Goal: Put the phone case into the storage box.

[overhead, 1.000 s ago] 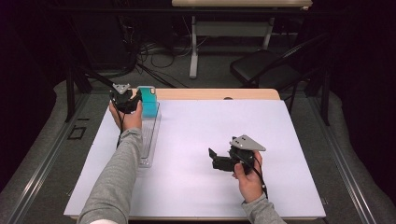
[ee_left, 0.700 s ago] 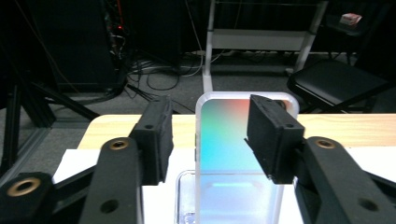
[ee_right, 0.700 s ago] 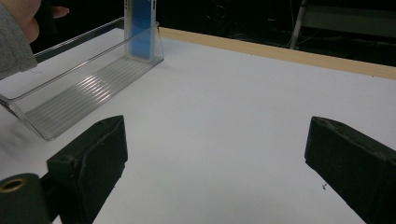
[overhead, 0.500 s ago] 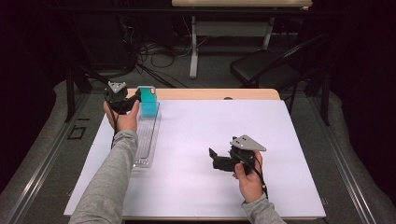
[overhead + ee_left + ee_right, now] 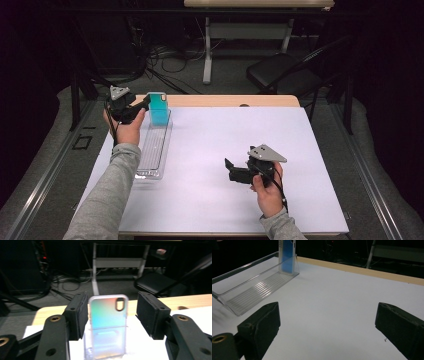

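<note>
Phone case (image 5: 108, 326) now stands free in the clear tray (image 5: 152, 155); left gripper (image 5: 110, 315) fingers just opened and lifted, right gripper (image 5: 327, 327) fingers apart, unmoved

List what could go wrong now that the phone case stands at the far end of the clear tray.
1. The phone case stands upright in the clear tray, and the left tool's jaws, which have just been opening, flank it with gaps on both sides. A sideways drift while backing off could tip it.
2. The tray looks light; a knock from the forearm beside it might slide it across the white table.
</note>
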### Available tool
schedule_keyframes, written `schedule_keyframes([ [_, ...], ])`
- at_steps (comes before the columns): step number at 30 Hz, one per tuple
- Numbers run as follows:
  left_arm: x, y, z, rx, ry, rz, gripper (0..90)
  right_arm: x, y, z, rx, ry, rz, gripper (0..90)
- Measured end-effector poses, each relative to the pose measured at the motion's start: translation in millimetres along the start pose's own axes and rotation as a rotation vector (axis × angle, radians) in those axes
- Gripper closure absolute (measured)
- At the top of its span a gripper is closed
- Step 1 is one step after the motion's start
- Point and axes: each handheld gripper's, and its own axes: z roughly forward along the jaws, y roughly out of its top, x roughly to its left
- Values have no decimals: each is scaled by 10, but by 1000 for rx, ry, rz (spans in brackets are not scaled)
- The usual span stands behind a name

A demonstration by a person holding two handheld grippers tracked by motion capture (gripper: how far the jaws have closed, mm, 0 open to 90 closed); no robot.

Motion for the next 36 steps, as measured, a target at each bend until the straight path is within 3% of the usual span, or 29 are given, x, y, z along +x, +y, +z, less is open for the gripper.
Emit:
schedule_keyframes([
  [3,-41,13,-54,10,-38,3,388,-2,13,-8,1,4,2,58],
  [6,-88,22,-104,24,-49,31,359,-19,37,-29,-1,7,1,68],
  [10,-151,19,-201,14,-106,44,310,-50,60,-67,-11,16,-1,69],
  [13,-188,16,-293,19,-179,48,304,-79,64,-90,-14,18,-10,69],
  [15,-216,11,-350,17,-206,58,304,-93,68,-107,-12,25,-9,68],
  [18,-273,-4,-441,33,-242,92,268,-109,72,-143,-16,31,-11,59],
  [23,-337,-40,-626,13,-278,106,245,-132,62,-209,-16,38,-8,38],
  [29,-340,-95,-808,12,-358,110,173,-156,30,-277,-3,52,-5,0],
  [36,-296,-235,-981,6,-404,126,140,-169,-34,-372,11,38,-13,0],
])
